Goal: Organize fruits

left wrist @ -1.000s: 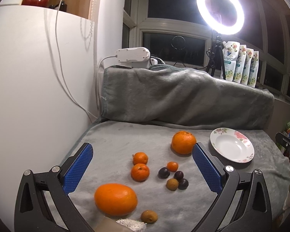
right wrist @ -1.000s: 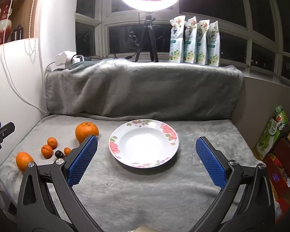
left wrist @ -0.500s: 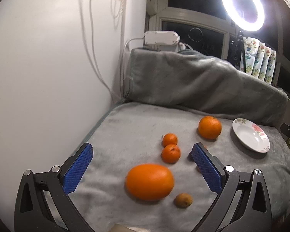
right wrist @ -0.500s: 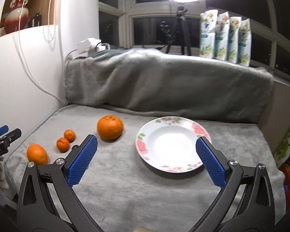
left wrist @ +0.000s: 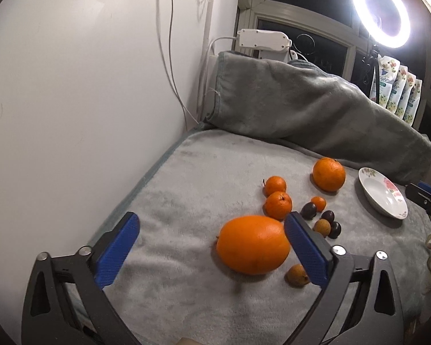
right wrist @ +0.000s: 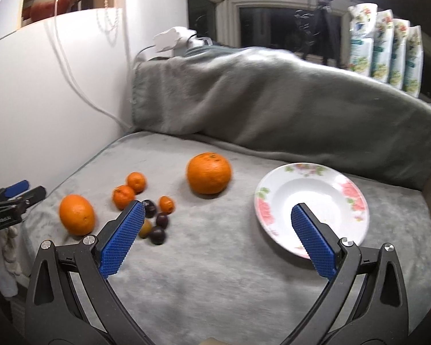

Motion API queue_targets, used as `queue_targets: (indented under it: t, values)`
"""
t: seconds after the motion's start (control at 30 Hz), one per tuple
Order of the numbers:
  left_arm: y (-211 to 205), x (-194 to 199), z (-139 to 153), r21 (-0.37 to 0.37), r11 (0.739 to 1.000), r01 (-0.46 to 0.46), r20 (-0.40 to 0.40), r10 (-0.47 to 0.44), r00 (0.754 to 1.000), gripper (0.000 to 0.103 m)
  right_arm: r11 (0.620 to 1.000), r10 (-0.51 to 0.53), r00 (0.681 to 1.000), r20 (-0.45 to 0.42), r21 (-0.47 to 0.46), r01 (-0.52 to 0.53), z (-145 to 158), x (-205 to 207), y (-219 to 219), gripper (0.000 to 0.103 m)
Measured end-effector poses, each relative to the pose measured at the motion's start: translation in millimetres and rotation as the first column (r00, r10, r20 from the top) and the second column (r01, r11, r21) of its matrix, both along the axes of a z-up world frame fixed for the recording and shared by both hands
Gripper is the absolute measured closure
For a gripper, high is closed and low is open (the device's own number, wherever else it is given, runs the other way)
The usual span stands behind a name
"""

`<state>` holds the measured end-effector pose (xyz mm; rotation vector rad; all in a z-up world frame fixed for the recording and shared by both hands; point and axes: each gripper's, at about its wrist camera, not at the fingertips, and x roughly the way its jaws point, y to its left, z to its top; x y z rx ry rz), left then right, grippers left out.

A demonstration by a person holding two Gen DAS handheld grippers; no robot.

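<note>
Left wrist view: the left gripper [left wrist: 209,241] hangs low over the grey blanket [left wrist: 186,195], jaws wide but just closing a little, with nothing gripped; the big orange [left wrist: 253,245] lies between the blue pads, hard against the right pad [left wrist: 307,254] and apart from the left one. A small brown fruit [left wrist: 297,275] sits just below that orange, partly behind the right pad. Further back lie two mandarins [left wrist: 278,205], touching each other, then a tiny one [left wrist: 319,203] beside a cluster of dark plums [left wrist: 327,216] and another brown fruit [left wrist: 322,227]. A round orange [left wrist: 329,174] stands near the blanket's fold, with the flowered plate [left wrist: 383,197] to its right, empty. A ring light [left wrist: 381,11] glares at top right. Right wrist view, somewhat blurred: the right gripper [right wrist: 217,238] is wide open and holds nothing, its left pad in front of the plum cluster and its right pad over the plate's near rim [right wrist: 275,233]. All the fruit rests on the blanket to the left of the plate, none on it. The left gripper's tip [right wrist: 17,192] shows at the far left edge, near the big orange.
</note>
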<state>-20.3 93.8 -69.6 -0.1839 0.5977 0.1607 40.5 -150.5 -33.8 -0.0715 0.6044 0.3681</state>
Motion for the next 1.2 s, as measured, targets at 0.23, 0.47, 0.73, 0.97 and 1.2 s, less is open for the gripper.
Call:
queue_targets:
  t: [0.23,0.47,0.73,0.97,1.2]
  values:
    - [3.2,-2.6,-16.8,-0.075,0.997,0.036,-0.039,-0.039,0.998,0.011,0.992,0.128,0.989,-0.073,0.026,-0.127,-8.5,11.5,33.0,0.0]
    - [0.4,-1.5,-31.8,-0.149,0.985,0.082,-0.068,-0.093,0.993,0.013,0.957,0.284,0.937,-0.204,0.118,-0.265,-19.1,31.7,72.2,0.001]
    - [1.6,5.6,-44.9,-0.246,0.961,0.128,-0.084,-0.153,0.985,0.017,0.905,0.423,0.846,-0.325,0.191,-0.379,-32.3,43.8,119.1,0.013]
    - [4.5,8.2,-54.3,-0.316,0.938,0.143,-0.097,-0.182,0.978,0.023,0.865,0.501,0.771,-0.393,0.248,-0.436,-42.3,47.5,148.9,0.021]
    - [6.1,13.3,-58.3,-0.349,0.925,0.152,-0.102,-0.198,0.975,0.026,0.843,0.537,0.705,-0.463,0.316,-0.434,-57.3,57.3,171.0,0.03]
